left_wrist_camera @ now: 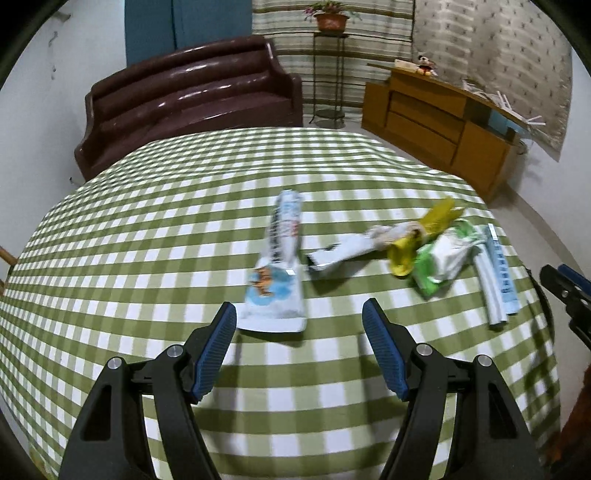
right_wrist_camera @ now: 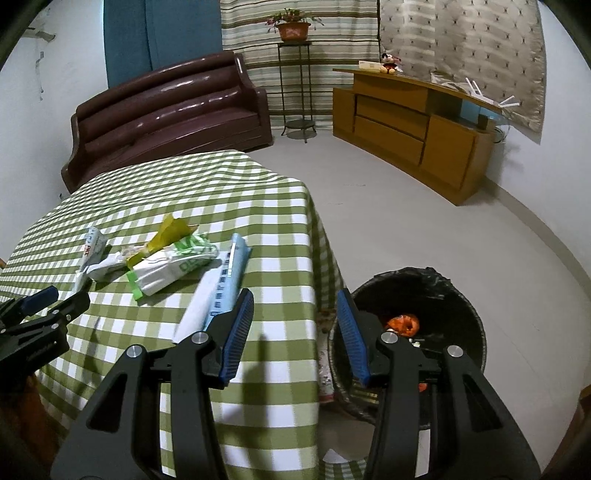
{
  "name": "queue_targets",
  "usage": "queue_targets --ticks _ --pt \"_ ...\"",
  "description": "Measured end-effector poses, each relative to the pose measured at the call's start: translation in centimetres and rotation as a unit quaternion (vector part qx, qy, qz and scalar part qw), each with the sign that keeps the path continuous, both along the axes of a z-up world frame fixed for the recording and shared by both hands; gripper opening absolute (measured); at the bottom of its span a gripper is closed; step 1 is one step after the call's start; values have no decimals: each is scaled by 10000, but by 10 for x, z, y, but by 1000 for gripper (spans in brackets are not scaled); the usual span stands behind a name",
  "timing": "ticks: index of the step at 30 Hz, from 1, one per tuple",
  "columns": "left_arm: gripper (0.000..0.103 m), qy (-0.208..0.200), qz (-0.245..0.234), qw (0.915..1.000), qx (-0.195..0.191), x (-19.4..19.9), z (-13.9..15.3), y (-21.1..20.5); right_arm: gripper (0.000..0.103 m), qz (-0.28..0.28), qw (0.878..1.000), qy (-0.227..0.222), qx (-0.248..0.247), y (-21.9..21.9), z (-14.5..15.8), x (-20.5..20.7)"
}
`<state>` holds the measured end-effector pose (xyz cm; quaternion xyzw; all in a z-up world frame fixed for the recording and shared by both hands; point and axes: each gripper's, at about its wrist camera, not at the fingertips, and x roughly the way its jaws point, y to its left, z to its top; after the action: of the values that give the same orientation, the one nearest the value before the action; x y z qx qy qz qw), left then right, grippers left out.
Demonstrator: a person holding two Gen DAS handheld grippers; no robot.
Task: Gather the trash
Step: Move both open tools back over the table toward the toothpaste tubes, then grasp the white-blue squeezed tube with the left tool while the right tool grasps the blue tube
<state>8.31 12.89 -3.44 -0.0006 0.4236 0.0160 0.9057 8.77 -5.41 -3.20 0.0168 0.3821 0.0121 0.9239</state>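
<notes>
This is a lived-in home, a sitting room by the look of it. A dark brown leather sofa (right_wrist_camera: 166, 107) stands against the wall beside a blue door (right_wrist_camera: 162, 37), with a potted plant (right_wrist_camera: 293, 27) on a thin metal stand before striped curtains. A wooden sideboard (right_wrist_camera: 413, 129) carries a soft toy (right_wrist_camera: 388, 62), and a green checked cloth covers the table (left_wrist_camera: 147, 221).

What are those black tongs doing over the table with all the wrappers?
Someone is cleaning up trash with a pair of tongs in each hand. The left tongs hang open just short of a white and blue snack wrapper on the green checked tablecloth. The right tongs are open and empty near the table's corner, above a black-lined trash bin with something orange inside. More wrappers are on the table, including a green and white packet.
</notes>
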Motion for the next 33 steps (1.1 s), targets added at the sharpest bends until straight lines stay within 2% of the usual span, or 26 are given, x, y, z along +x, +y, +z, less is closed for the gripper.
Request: queue_targets --ticks 7,11,15,17,23,25,26,27,33 --pt "69 278 175 9987 -392 11 -5 23 46 89 9999 77 -21 12 -4 8" --pt "68 293 187 9986 -399 16 -2 32 46 114 9999 99 -29 17 -4 12" --pt "51 277 124 9992 -276 18 -1 35 46 146 9998 139 -37 24 -6 17" --pt "44 328 78 9988 -350 18 -3 40 46 166 9997 158 -43 26 -7 18" --pt "40 275 8 9990 -356 20 -2 45 46 176 9995 231 -95 34 -11 25" --pt "35 202 -10 9993 -300 19 -1 46 46 168 9995 252 -111 37 -11 28" --pt "26 156 -39 9996 -246 18 1 46 46 169 9994 263 -135 39 -12 29" --pt "25 121 -68 9996 -229 18 2 44 46 175 9993 276 -153 40 -12 30" --pt "24 91 -85 9995 -278 20 2 45 40 251 9988 377 -209 46 -15 35"
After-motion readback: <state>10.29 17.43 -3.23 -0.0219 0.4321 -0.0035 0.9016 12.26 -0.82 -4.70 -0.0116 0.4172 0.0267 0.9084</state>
